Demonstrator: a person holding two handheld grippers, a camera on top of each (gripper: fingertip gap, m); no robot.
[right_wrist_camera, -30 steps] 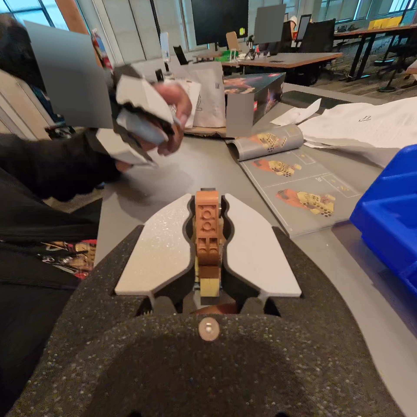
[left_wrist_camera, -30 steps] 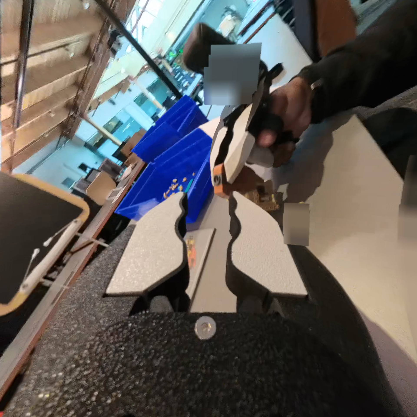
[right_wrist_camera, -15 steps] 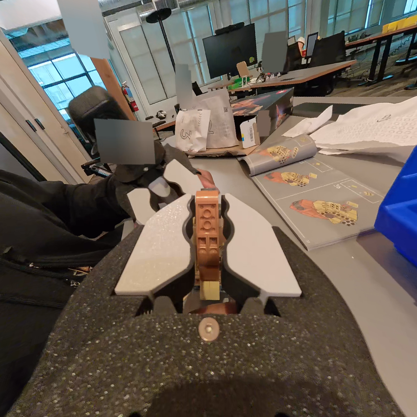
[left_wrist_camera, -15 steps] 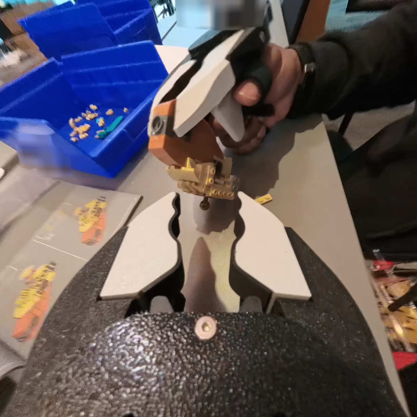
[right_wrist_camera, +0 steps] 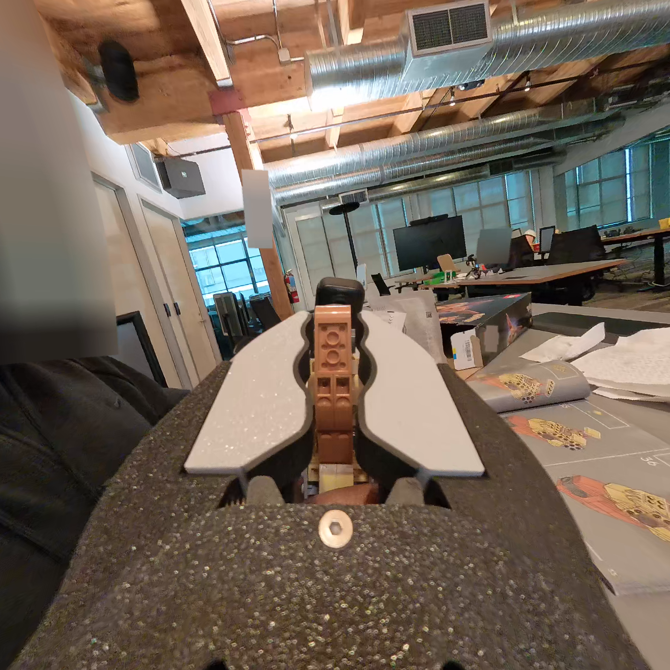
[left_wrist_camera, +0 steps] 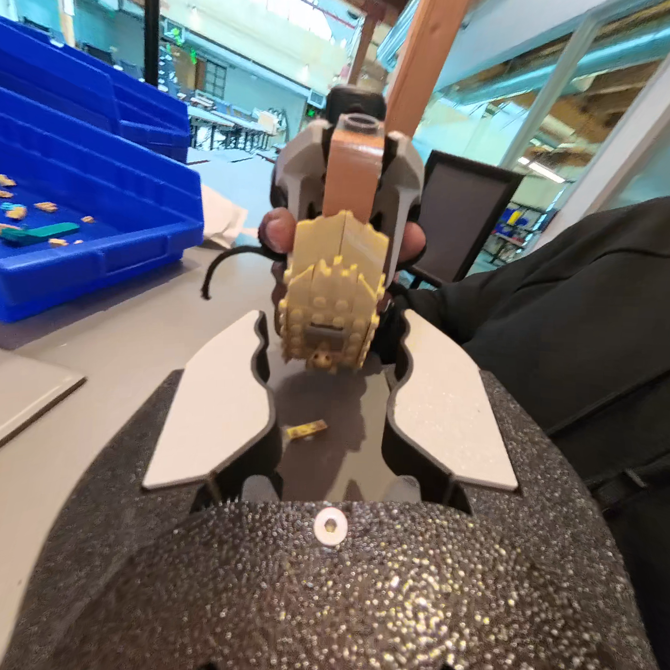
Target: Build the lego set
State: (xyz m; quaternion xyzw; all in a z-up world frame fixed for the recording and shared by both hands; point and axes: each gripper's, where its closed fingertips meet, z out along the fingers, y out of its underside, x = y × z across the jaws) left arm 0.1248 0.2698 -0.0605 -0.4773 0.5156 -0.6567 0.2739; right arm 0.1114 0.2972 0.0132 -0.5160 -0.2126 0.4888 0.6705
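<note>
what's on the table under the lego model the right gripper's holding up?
Below the lego model, held by the right gripper, a small yellow piece lies on the grey table in shadow, between the open left gripper's fingers. Anything beneath the gripper bodies is hidden.

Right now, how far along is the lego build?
Done: a tan-and-brown sub-assembly is built. In hand: the right tool is shut on it; the left tool is open beneath. Left: a loose tan piece on the table, more in the blue bin.

Tan-and-brown lego model, blue bin, grey table.
</note>
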